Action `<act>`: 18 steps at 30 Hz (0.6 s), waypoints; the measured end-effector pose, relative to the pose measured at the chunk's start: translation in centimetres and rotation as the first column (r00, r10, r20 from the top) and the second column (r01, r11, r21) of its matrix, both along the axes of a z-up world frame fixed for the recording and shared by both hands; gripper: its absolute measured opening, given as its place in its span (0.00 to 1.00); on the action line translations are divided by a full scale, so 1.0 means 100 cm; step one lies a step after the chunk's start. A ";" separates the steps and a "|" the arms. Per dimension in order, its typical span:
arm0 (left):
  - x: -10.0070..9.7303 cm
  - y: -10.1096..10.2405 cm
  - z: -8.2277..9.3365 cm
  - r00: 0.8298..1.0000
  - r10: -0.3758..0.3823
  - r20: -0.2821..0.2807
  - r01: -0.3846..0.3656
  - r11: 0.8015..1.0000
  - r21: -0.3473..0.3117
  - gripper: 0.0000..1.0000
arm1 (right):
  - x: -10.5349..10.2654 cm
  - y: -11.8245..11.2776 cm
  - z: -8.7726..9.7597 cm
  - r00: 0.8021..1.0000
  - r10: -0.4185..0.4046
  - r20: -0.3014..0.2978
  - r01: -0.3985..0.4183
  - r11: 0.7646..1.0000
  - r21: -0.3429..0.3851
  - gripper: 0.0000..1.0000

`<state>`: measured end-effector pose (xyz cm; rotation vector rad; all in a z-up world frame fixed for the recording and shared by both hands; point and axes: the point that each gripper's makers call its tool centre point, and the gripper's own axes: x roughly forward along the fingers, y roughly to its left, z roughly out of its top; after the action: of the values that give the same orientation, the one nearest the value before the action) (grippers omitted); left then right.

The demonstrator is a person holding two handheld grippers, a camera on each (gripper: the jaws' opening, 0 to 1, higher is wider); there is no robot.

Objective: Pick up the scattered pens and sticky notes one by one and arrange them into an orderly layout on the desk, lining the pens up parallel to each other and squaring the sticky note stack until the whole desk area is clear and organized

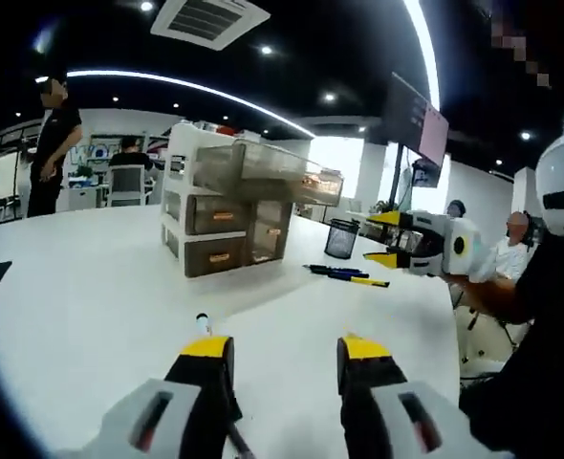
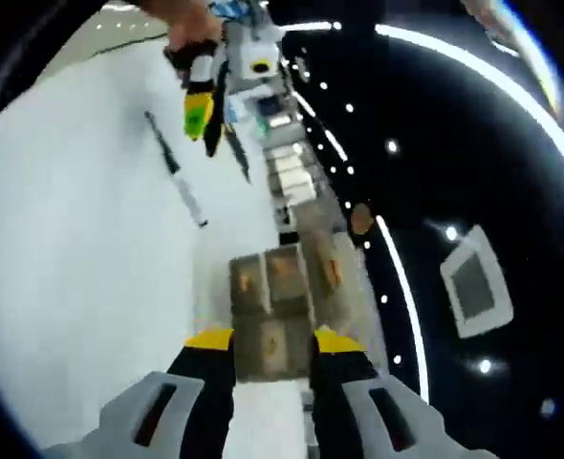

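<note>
My left gripper (image 1: 284, 349) hovers low over the white desk (image 1: 91, 306), open with nothing between its jaws. A dark pen with a white tip (image 1: 203, 321) lies on the desk beside its left jaw and runs back under it. Two more pens (image 1: 344, 274), dark blue with yellow, lie side by side further ahead. My right gripper (image 1: 382, 239) hangs in the air above them, open and empty. The right gripper view is rolled. There my right gripper (image 2: 273, 339) stands open, the left gripper (image 2: 206, 120) shows at the top, and the white-tipped pen (image 2: 177, 174) lies next to it.
A drawer organizer (image 1: 229, 220) with clear drawers stands mid-desk, also seen as the drawer unit (image 2: 282, 306). A black mesh pen cup (image 1: 341, 237) stands behind the two pens. A dark sleeve (image 1: 540, 335) fills the right. People stand and sit in the background.
</note>
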<state>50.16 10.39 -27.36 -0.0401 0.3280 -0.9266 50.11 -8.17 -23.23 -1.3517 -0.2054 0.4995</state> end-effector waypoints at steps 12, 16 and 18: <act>0.013 0.022 0.026 0.993 0.112 0.044 -0.107 0.987 -0.117 0.43 | 0.043 0.034 0.055 0.984 0.055 0.172 -0.045 0.997 -0.063 0.18; 0.005 0.024 0.012 0.994 0.106 0.003 -0.105 0.991 -0.083 0.43 | 0.060 0.036 0.058 0.985 0.049 0.166 -0.042 0.998 -0.047 0.17; 0.004 0.029 0.010 0.993 0.114 -0.004 -0.114 0.991 -0.064 0.43 | 0.065 0.041 0.060 0.983 0.063 0.174 -0.057 0.998 -0.038 0.17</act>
<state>50.56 13.25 -26.38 -0.1167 0.2929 -0.8237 56.60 -4.11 -17.23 -1.4257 -0.3850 0.4353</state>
